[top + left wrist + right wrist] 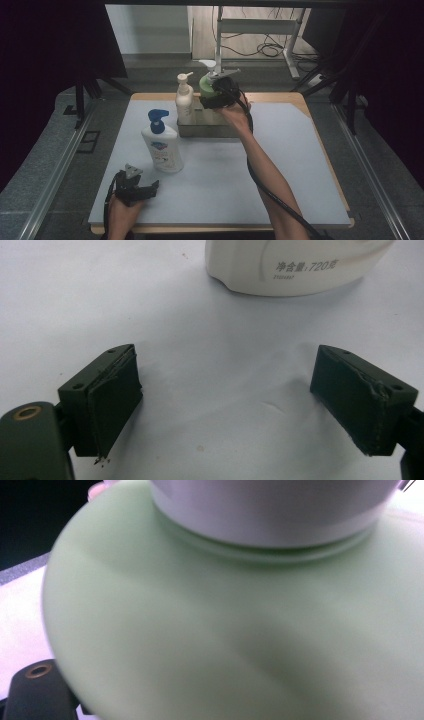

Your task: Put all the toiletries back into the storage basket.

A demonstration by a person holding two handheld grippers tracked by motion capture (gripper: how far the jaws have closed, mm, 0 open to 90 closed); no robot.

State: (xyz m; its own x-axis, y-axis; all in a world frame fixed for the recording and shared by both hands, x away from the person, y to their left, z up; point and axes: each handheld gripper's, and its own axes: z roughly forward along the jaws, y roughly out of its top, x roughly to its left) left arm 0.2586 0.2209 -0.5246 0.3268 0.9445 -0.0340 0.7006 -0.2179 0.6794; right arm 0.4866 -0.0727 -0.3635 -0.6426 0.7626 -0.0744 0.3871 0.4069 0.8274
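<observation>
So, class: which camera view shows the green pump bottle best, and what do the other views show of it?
The high view: the green pump bottle stands whole at the grey tray, the right hand-held gripper against it. The right gripper view gives a blurred close-up of its shoulder and collar. The left gripper view faces the white bottle.

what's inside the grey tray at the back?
The grey tray holds a cream pump bottle at its left end and a green bottle that the right tongs are at. The tray's floor and the bottle bases are hidden by its wall.
</observation>
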